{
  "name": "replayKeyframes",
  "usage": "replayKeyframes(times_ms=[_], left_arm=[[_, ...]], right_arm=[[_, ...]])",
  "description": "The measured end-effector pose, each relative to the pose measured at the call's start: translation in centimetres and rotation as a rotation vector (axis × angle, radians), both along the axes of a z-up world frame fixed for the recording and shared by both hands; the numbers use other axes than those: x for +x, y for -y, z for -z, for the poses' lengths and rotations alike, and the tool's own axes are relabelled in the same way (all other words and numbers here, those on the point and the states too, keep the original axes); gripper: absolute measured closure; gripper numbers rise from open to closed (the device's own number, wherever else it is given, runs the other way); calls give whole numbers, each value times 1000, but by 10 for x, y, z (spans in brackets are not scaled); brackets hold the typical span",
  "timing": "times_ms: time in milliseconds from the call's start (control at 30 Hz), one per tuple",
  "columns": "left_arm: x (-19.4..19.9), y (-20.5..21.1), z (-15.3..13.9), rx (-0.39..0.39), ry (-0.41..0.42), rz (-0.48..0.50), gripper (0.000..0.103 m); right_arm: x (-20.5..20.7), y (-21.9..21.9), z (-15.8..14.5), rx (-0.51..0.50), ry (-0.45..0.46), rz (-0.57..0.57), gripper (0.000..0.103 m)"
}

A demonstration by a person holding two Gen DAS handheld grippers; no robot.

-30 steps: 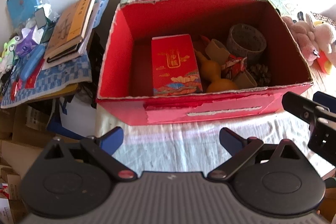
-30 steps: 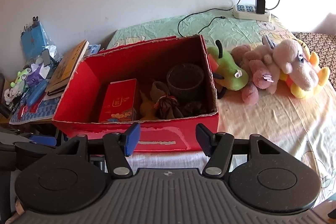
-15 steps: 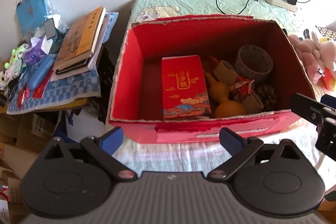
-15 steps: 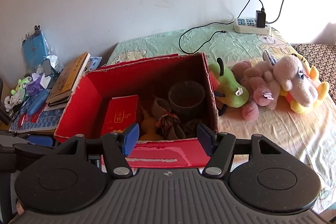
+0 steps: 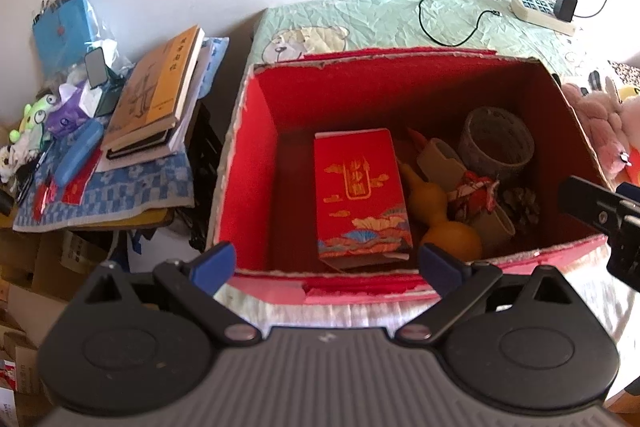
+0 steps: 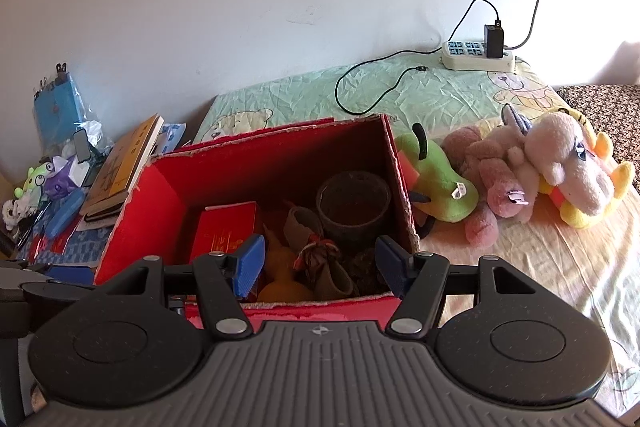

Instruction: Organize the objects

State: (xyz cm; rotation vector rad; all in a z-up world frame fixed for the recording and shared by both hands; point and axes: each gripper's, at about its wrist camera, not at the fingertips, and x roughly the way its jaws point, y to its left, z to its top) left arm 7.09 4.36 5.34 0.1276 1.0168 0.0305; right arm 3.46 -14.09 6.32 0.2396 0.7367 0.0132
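A red cardboard box (image 5: 256, 155) (image 6: 148, 211) stands open on the bed. Inside lie a red packet (image 5: 360, 195) (image 6: 224, 231), a yellow gourd (image 5: 444, 223), a grey tape roll (image 5: 496, 143) (image 6: 354, 207), a pine cone (image 5: 520, 203) and small bits. My left gripper (image 5: 326, 265) is open and empty above the box's near rim. My right gripper (image 6: 320, 263) is open and empty above the near rim too; part of it shows at the right of the left wrist view (image 5: 600, 211). Plush toys (image 6: 520, 167) lie to the right of the box.
A low table left of the bed holds books (image 5: 160, 91) (image 6: 120, 167), a blue case (image 5: 78, 151) and small toys (image 5: 36, 115). A power strip with charger and cable (image 6: 478, 55) (image 5: 544, 11) lies on the green pillow by the wall. Cardboard boxes (image 5: 24, 267) sit on the floor.
Both grippers have risen and moved forward toward the box, so it shows more from above. Both stay open and empty. Nothing in the box has moved.
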Motion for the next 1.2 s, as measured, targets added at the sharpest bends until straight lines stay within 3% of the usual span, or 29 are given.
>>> replayKeyframes(times_ms=[1000, 1200], left_arm=[[49, -12, 24, -31, -22, 8, 5], [51, -9, 24, -15, 27, 25, 10]], right_arm=[[55, -11, 18, -6, -62, -23, 39], [59, -10, 20, -9, -65, -12, 39]])
